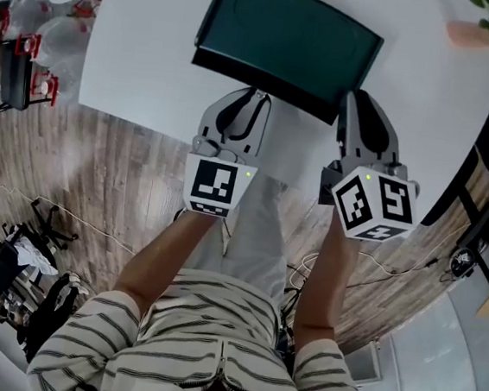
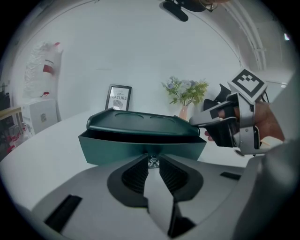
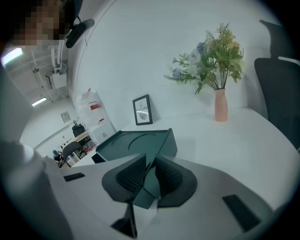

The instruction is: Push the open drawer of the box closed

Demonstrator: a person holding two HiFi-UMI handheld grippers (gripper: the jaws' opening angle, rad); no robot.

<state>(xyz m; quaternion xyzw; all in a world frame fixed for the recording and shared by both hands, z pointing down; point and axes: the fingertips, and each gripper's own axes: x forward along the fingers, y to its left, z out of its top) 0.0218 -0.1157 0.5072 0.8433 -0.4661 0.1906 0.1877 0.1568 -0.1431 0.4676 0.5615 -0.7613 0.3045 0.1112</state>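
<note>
left gripper (image 1: 253,96): clenched on the knob (image 2: 152,162) of the drawer (image 2: 140,151) | right gripper (image 3: 151,163): grasped near right corner of box (image 3: 136,140) | drawer was slightly open

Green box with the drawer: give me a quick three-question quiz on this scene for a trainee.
1. True or false: the drawer of the green box is pushed fully shut.
2. What stands between the jaws of the left gripper? A) the small metal knob on the drawer front B) a pen C) nothing
3. Fill in: the right gripper has its jaws closed on a ___ of the box.

Key: 1 false, the drawer front still stands out a little from under the top; 2 A; 3 corner.
</note>
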